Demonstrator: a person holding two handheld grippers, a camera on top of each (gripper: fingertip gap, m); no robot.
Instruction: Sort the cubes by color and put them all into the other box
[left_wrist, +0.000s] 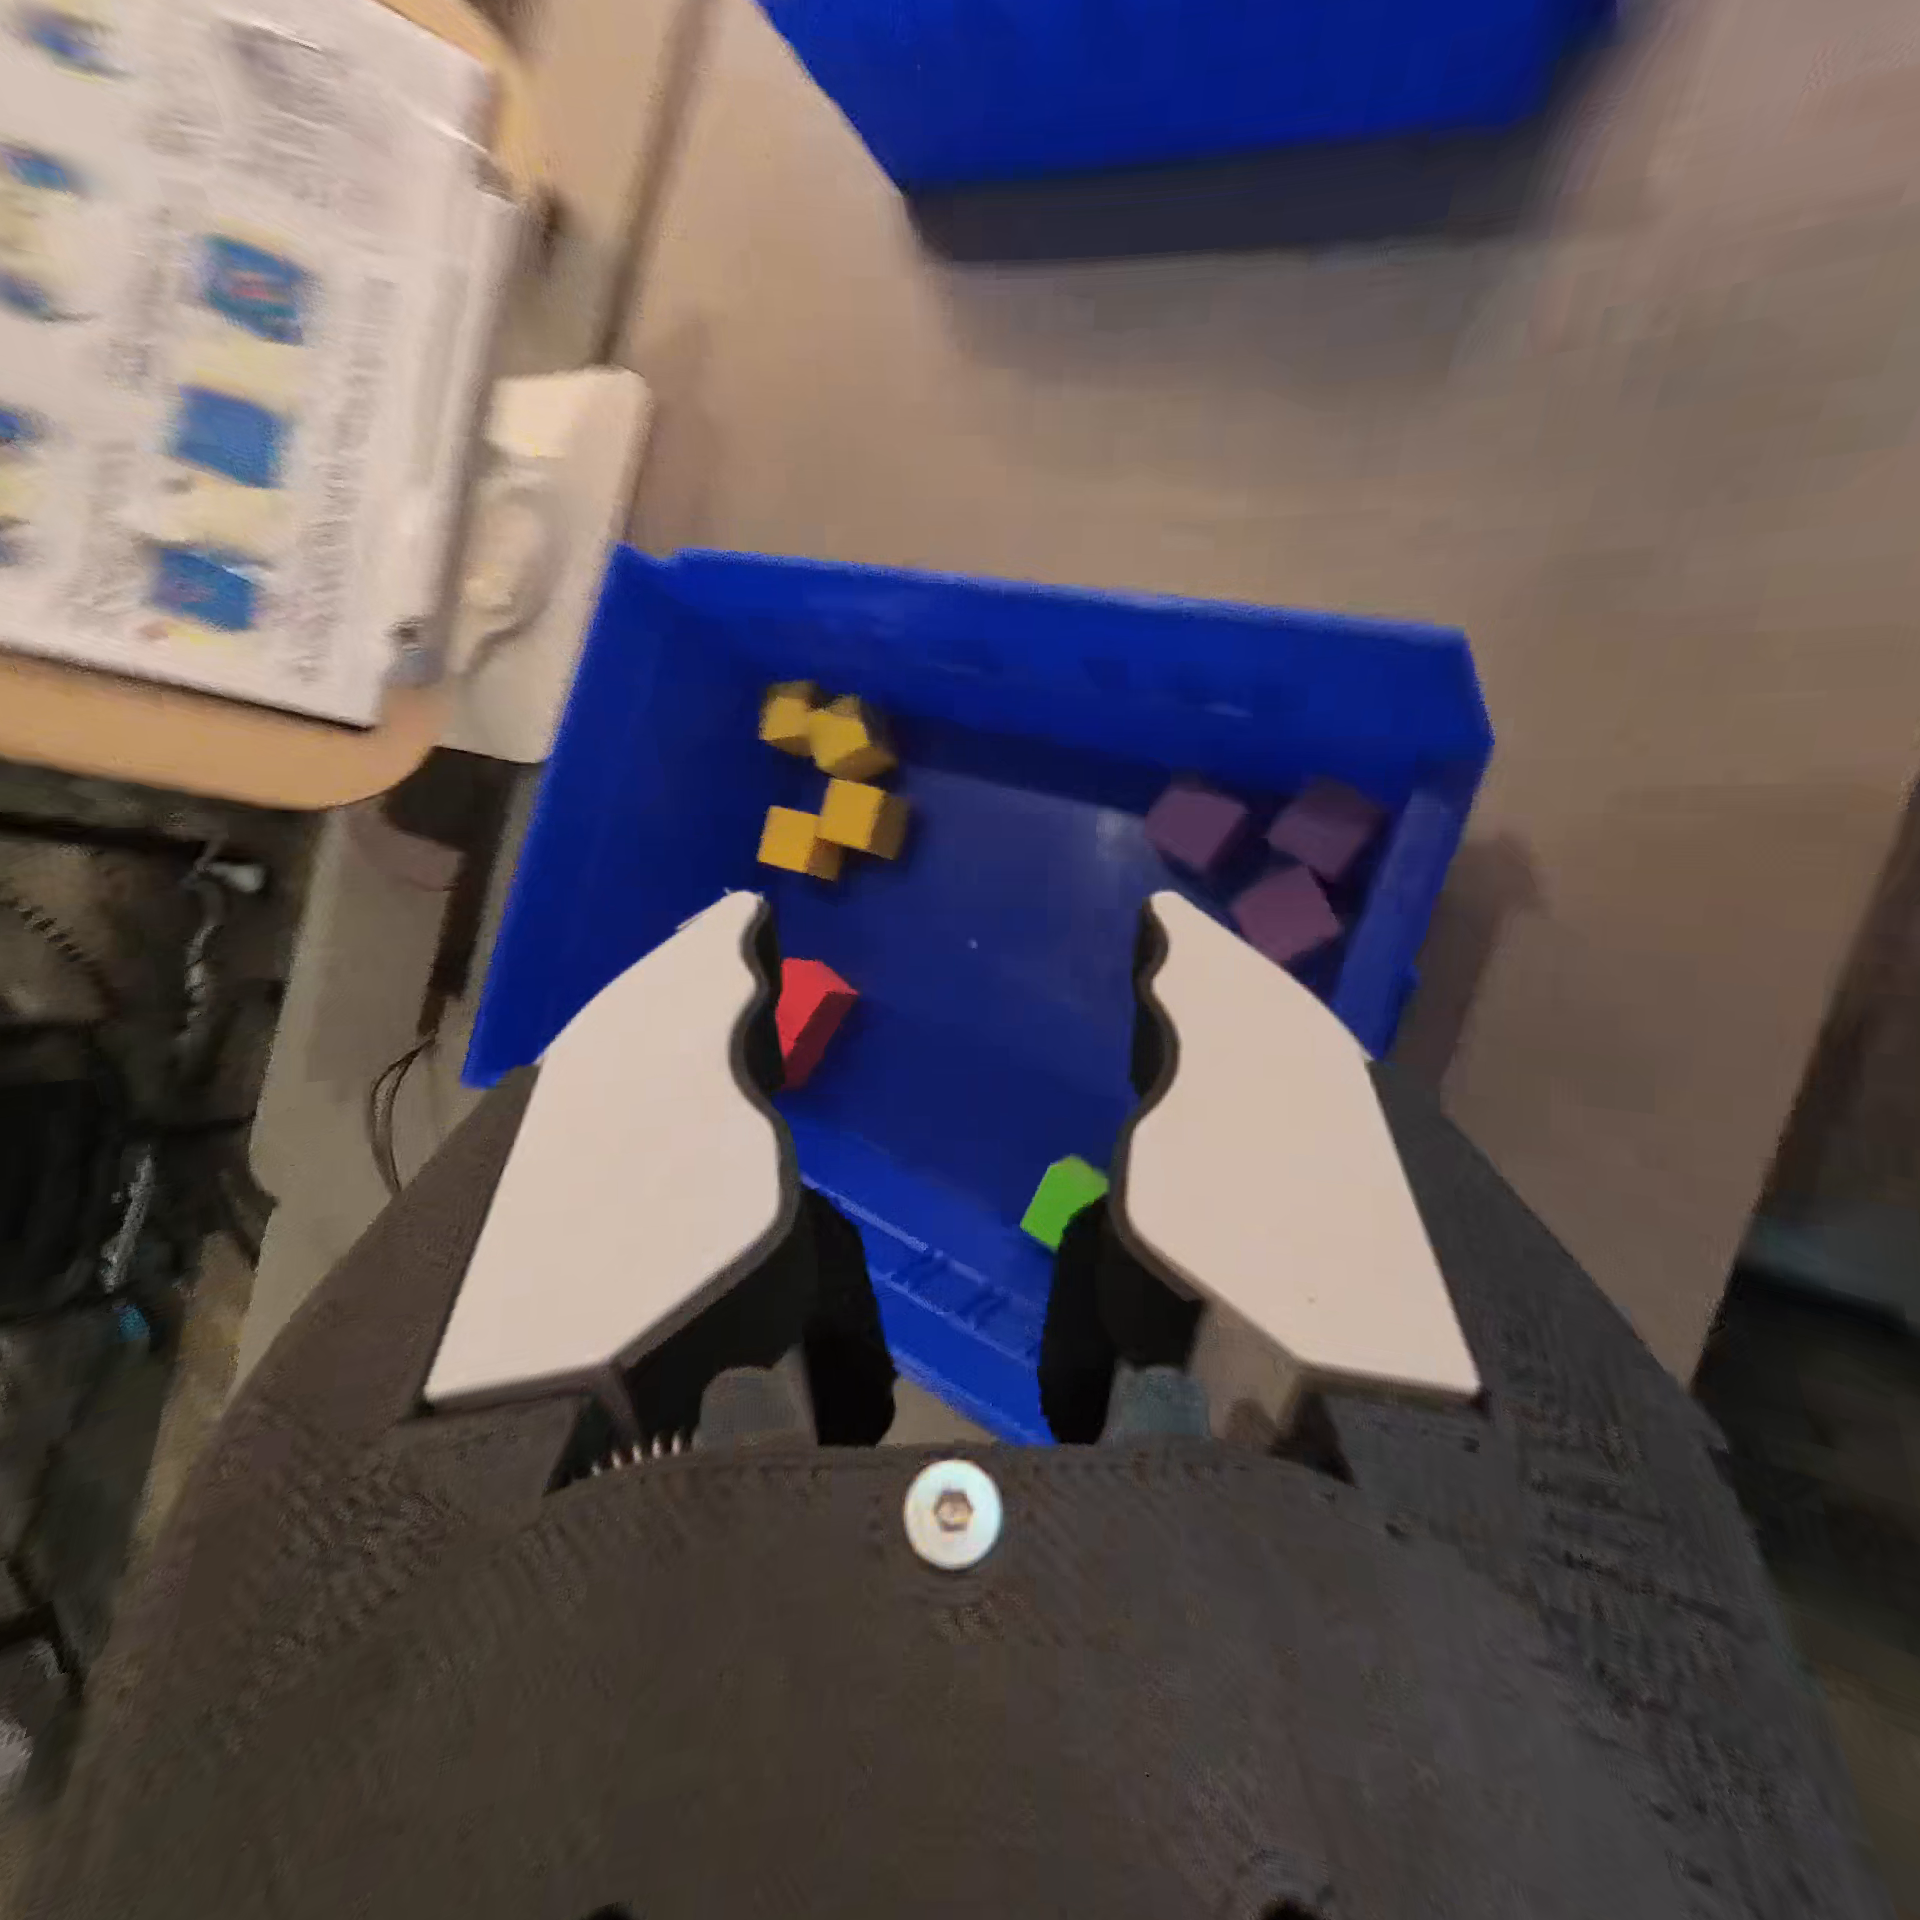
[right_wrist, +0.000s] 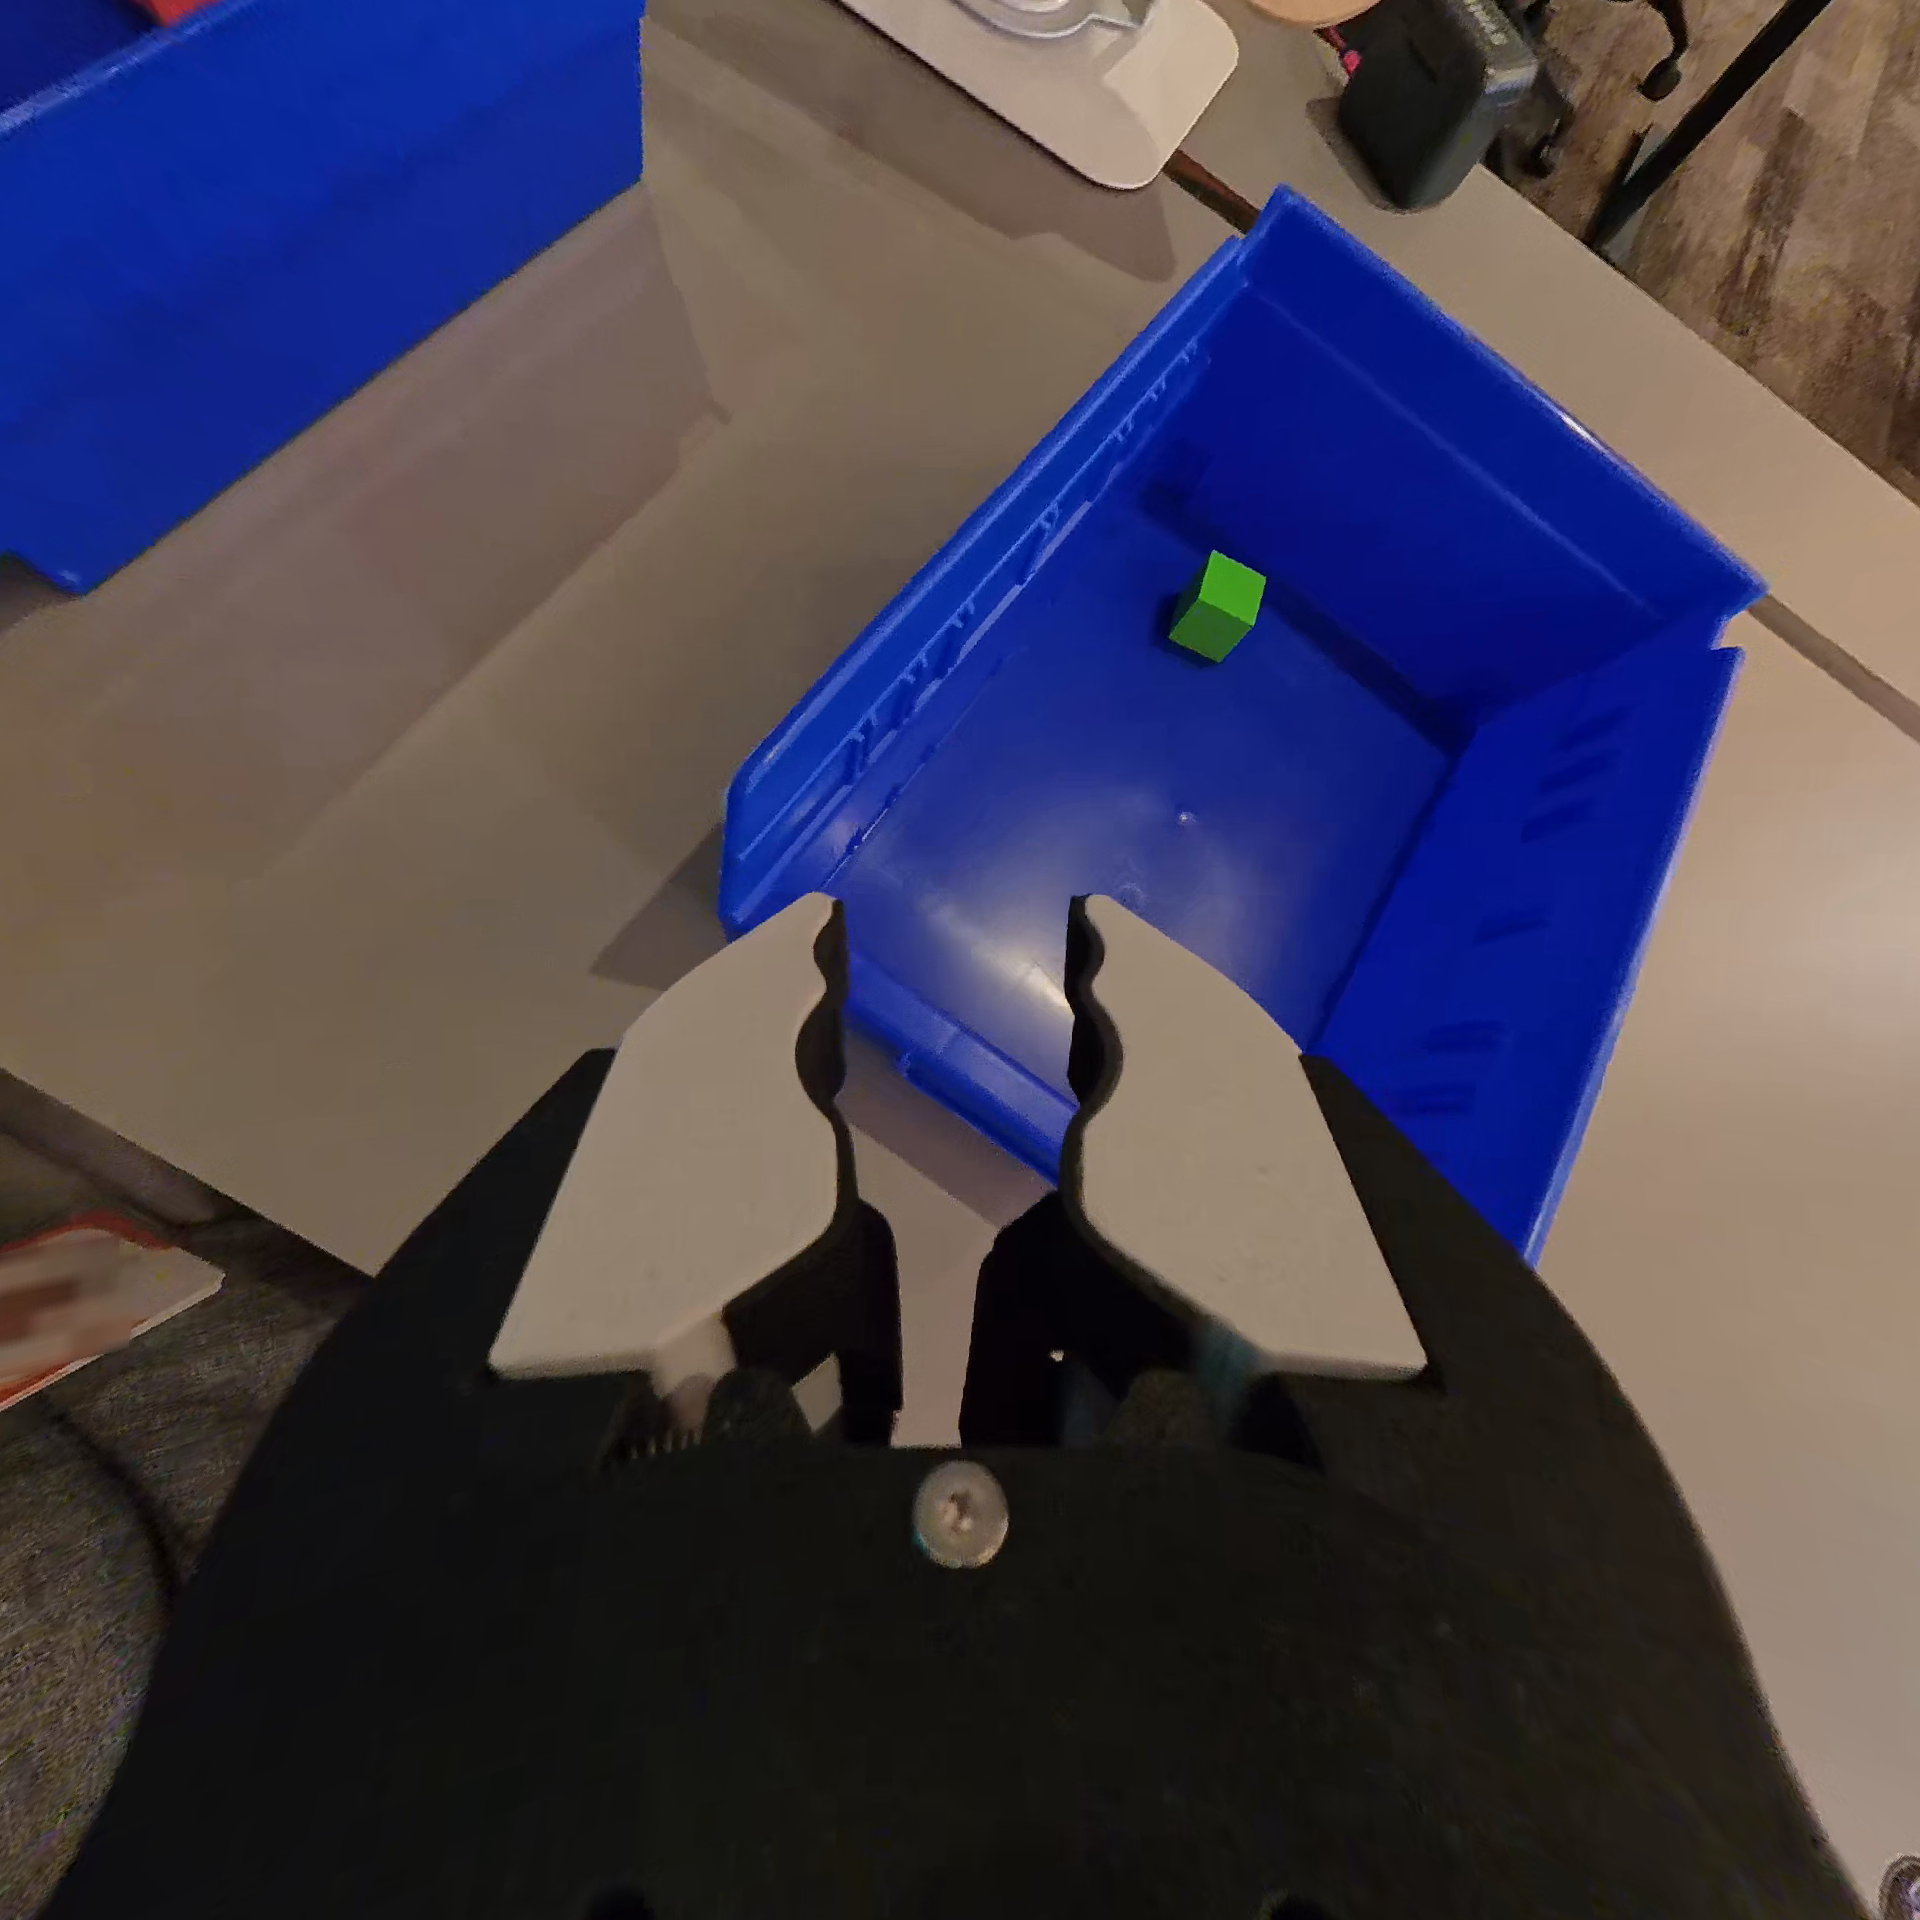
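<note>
- Grey-beige surface (left_wrist: 1195, 436) runs under everything in the left wrist view, which is smeared by motion; carpet and dark clutter lie off its left edge.
- The left tongs (left_wrist: 951, 920) hang over a blue bin (left_wrist: 1039, 634) with their pale fingers (left_wrist: 644, 1132) spread wide and nothing between them.
- Inside that bin, yellow blocks (left_wrist: 831, 769) cluster in the far left corner and purple blocks (left_wrist: 1262, 847) in the far right corner.
- A red block (left_wrist: 816, 1013) sits on the bin floor just beside the left finger, though I cannot tell if they touch; a green block (left_wrist: 1060, 1200) lies near the bin's near wall, by the right finger.
- A second blue bin (left_wrist: 1174, 94) stands farther back on the surface, cut off by the top edge of the view.
- A white mug (left_wrist: 551, 520) stands beside the near bin's left wall, next to a stack of printed sheets (left_wrist: 239, 343) on a lighter tabletop.
- In the right wrist view, which is sharper, the right tongs (right_wrist: 951, 904) hover above the near rim of another blue bin (right_wrist: 1538, 914), fingers (right_wrist: 707, 1132) apart with a moderate gap and empty.
- This bin sits turned at an angle near the surface's right edge and holds a single green cube (right_wrist: 1216, 608) close to its far wall.
- A large blue container (right_wrist: 312, 260) fills the far left part of the surface (right_wrist: 416, 727), well apart from the angled bin.
- A pale flat pad (right_wrist: 1091, 94) lies toward the far edge, and carpeted floor (right_wrist: 1787, 239) shows beyond the right edge.
</note>
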